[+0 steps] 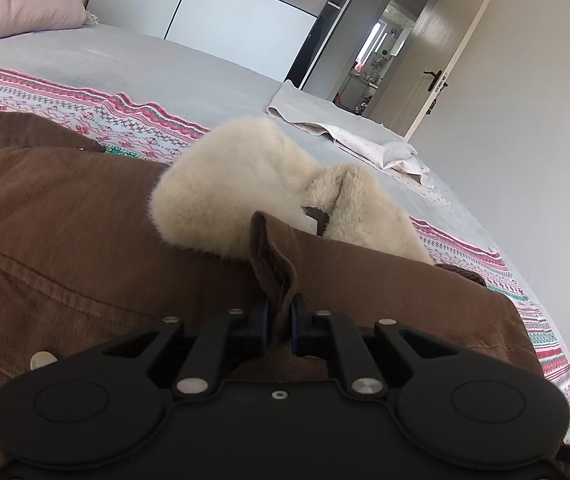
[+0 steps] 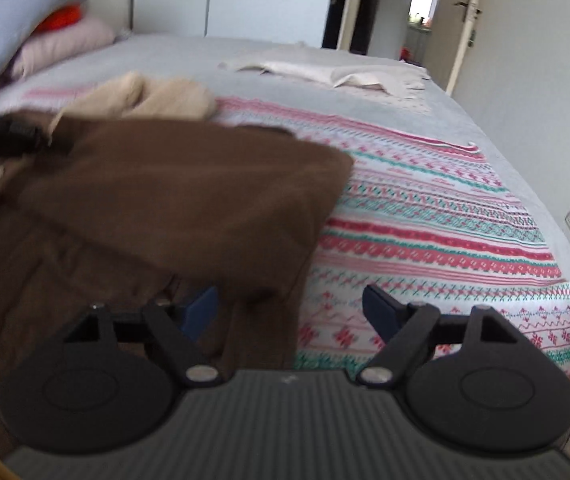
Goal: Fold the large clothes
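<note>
Left tool (image 1: 279,320) was clamped on a pinched fold of the brown jacket (image 1: 85,220) lying on the bed (image 2: 425,220), probably anchoring it, while right tool (image 2: 291,308) gaped wide, empty.

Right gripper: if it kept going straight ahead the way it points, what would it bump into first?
Probably the brown jacket. The right gripper is open, and the jacket's folded edge already lies between its fingers, over the patterned blanket. The view is blurred, so depth is uncertain.
</note>
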